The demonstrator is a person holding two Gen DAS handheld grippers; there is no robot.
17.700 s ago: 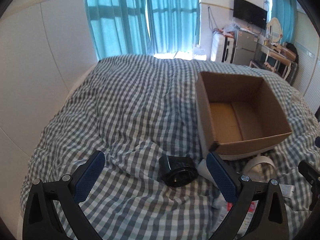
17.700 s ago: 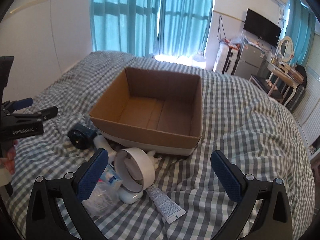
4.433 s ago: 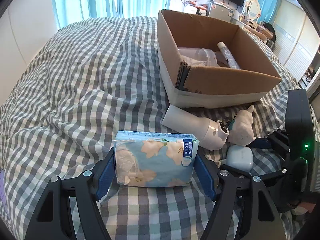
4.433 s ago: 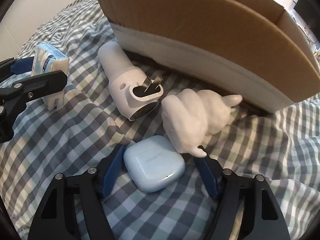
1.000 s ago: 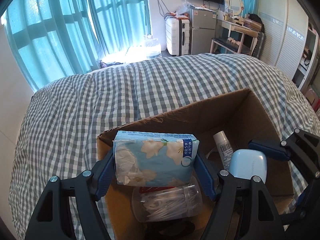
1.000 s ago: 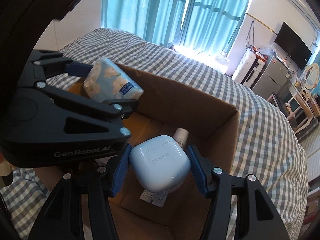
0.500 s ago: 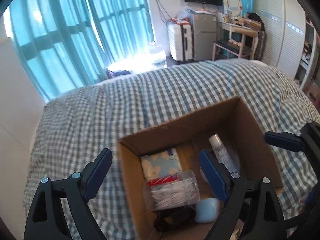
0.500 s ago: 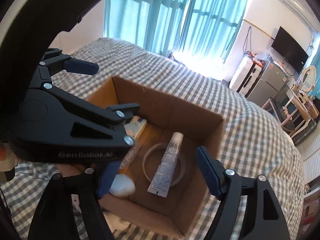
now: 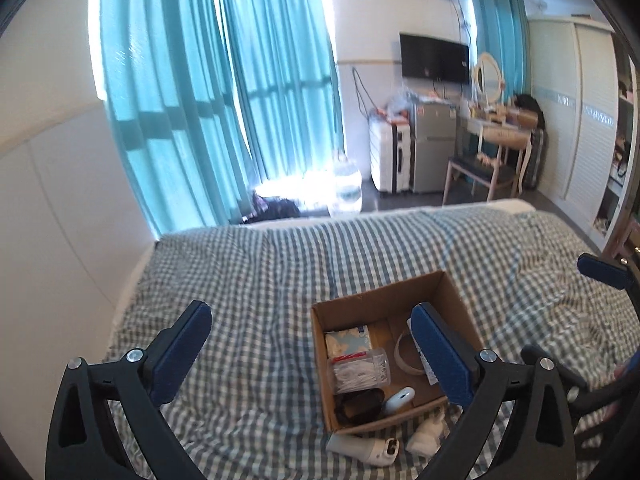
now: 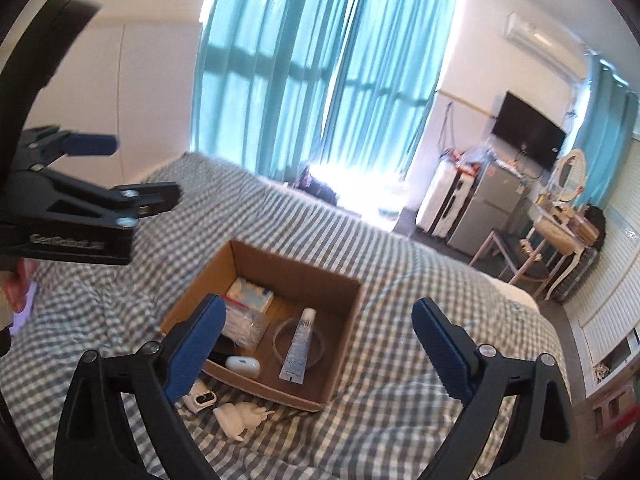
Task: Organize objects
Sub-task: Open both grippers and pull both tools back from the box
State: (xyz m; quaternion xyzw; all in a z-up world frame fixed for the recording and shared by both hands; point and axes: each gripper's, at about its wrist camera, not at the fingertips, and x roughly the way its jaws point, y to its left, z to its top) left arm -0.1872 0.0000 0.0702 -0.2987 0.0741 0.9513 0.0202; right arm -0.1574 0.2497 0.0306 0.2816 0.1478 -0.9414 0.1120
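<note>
A cardboard box [image 9: 376, 300] [image 10: 344, 312] sits on the checked bed. In it lie a tissue pack [image 9: 347, 340] [image 10: 250, 292], a clear tub of swabs [image 9: 360, 370], a pale blue earbud case [image 9: 398, 398] [image 10: 243, 366], a tube [image 10: 299, 344], a white ring [image 9: 404, 356] and a black item [image 9: 356, 404]. A white cylinder device [image 9: 362, 446] [image 10: 199, 400] and a white figurine [image 9: 430, 434] [image 10: 240, 418] lie on the bed by the box's near side. My left gripper [image 9: 310, 360] and right gripper [image 10: 316, 344] are both open, empty and high above the bed.
The checked bed [image 9: 248, 280] fills the lower view, with a white padded wall [image 9: 48, 208] on the left. Beyond its far edge are teal curtains [image 9: 208, 92], a water jug, a suitcase, a small fridge [image 9: 434, 148] and a dressing table [image 9: 500, 132].
Both grippers let go of the tissue pack and the earbud case into the box, opened, and have since risen and pulled back, so the box looks smaller.
</note>
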